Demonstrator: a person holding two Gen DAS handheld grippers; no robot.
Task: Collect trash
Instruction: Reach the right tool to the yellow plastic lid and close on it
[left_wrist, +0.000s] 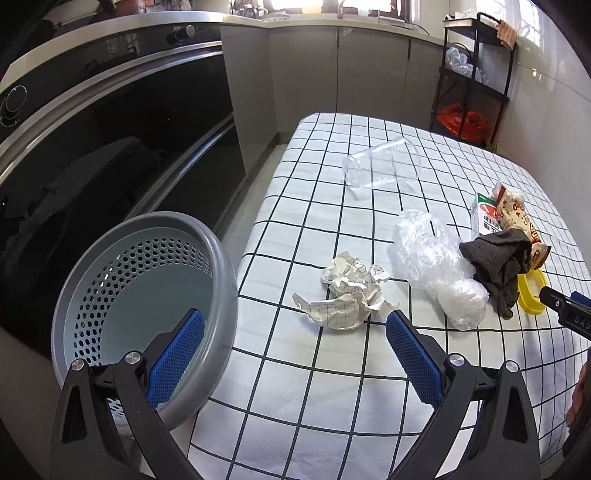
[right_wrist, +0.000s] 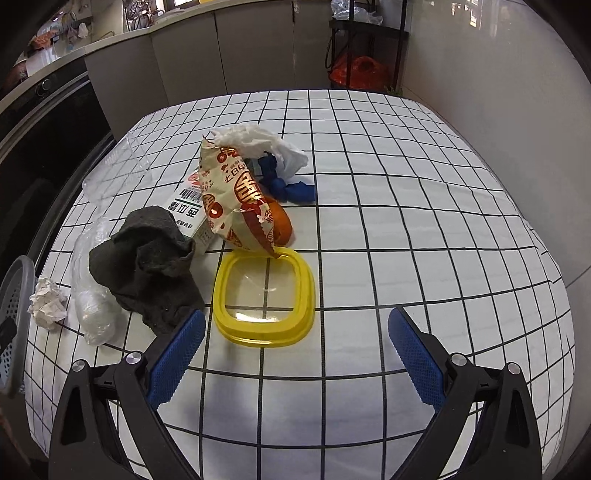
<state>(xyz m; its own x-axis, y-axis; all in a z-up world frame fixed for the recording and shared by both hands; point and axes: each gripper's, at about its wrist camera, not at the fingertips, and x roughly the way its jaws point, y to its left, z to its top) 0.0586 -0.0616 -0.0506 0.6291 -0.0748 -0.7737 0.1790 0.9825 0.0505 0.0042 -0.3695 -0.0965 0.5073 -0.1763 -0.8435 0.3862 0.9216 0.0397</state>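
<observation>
Trash lies scattered over a table (right_wrist: 406, 229) covered in a white cloth with a black grid. My left gripper (left_wrist: 295, 354) has its blue-padded fingers spread wide, holding nothing, above the near edge of the table. Just ahead of it sits a crumpled paper ball (left_wrist: 345, 295). To its right lies a clear plastic bag (left_wrist: 432, 258), touching a dark grey rag (left_wrist: 502, 258). Farther back, a clear plastic cup (left_wrist: 380, 164) lies on its side. A grey perforated bin (left_wrist: 144, 295) stands off the table's left edge, beside my left finger.

My right gripper (right_wrist: 295, 354) is also spread wide and empty. A yellow-rimmed clear lid (right_wrist: 264, 295) lies flat just ahead of it. Behind the lid are a printed snack wrapper (right_wrist: 232, 192), a small carton (right_wrist: 192, 218), white tissue (right_wrist: 255, 142) and a blue scrap (right_wrist: 288, 184).
</observation>
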